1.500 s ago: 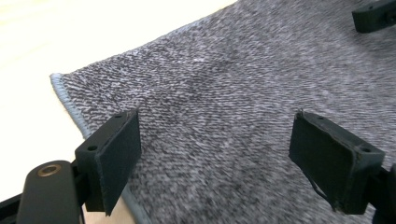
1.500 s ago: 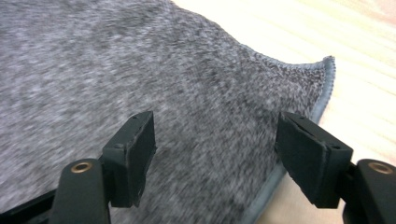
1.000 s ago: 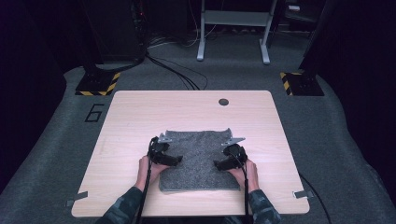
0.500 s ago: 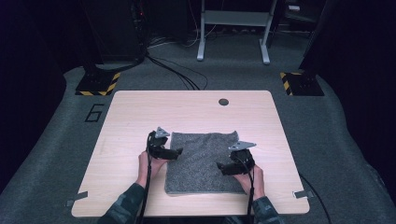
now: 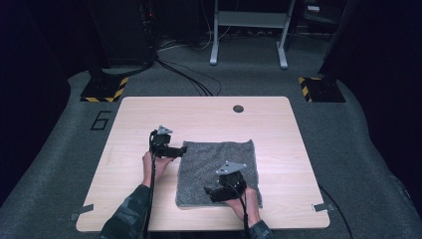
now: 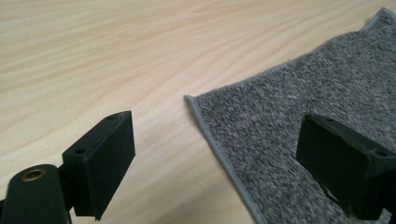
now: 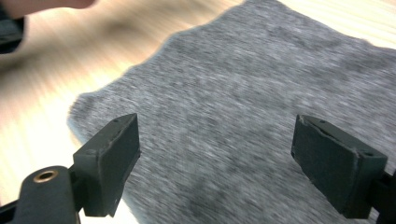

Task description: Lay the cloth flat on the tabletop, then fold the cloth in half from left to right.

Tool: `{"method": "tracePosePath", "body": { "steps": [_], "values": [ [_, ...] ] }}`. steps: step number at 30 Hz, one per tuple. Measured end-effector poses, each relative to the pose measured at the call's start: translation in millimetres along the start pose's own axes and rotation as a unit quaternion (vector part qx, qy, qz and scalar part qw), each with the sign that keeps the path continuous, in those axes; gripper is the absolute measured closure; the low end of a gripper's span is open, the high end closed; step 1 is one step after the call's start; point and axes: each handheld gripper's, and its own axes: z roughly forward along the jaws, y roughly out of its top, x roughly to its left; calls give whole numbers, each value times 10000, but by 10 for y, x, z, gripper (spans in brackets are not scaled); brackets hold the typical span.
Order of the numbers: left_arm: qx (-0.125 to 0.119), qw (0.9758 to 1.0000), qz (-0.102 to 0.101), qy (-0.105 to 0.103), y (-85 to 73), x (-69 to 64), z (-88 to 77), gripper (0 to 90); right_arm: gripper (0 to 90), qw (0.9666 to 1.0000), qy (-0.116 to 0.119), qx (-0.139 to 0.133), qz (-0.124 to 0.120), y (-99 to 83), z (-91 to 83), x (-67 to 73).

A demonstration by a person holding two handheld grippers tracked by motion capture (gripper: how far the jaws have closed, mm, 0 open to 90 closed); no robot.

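Observation:
A grey felt-like cloth (image 5: 219, 162) lies flat on the right half of the light wooden table (image 5: 149, 114). My left gripper (image 5: 180, 149) hovers at the cloth's far left corner, jaws open and empty. In the left gripper view that gripper (image 6: 224, 163) straddles the cloth's hemmed corner (image 6: 196, 100), one jaw over bare wood, the other over the cloth (image 6: 289, 107). My right gripper (image 5: 211, 191) hangs over the cloth's near part, pointing left, jaws open. In the blurred right gripper view, that gripper (image 7: 217, 163) has only the cloth (image 7: 224, 93) beneath it.
A round dark grommet (image 5: 238, 108) sits near the table's far edge. Tape marks (image 5: 82, 213) (image 5: 318, 206) lie by the near corners. Past the table, cables (image 5: 189, 79), a metal frame (image 5: 249, 30) and striped stand bases (image 5: 104, 89) are on the carpet.
My right gripper has pulled back from the cloth's far right corner towards the near edge. The left gripper has shifted left and away. The cloth's far edge now lies straight.

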Motion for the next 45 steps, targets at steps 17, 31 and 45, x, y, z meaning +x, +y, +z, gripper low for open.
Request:
{"method": "tracePosePath", "body": {
  "steps": [17, 31, 45],
  "values": [
    [141, 9999, 49, 1, 89, -34, 353, 200, 334, 9960, 420, 242, -749, 196, 509, 912],
    [239, 9996, 116, 39, 73, -27, 464, 538, 720, 9959, 148, 428, -784, 65, 738, 1024],
    [140, 9994, 207, 248, 54, -52, 472, 865, 876, 9980, 196, 346, -497, 19, 715, 985]
  ]
}}
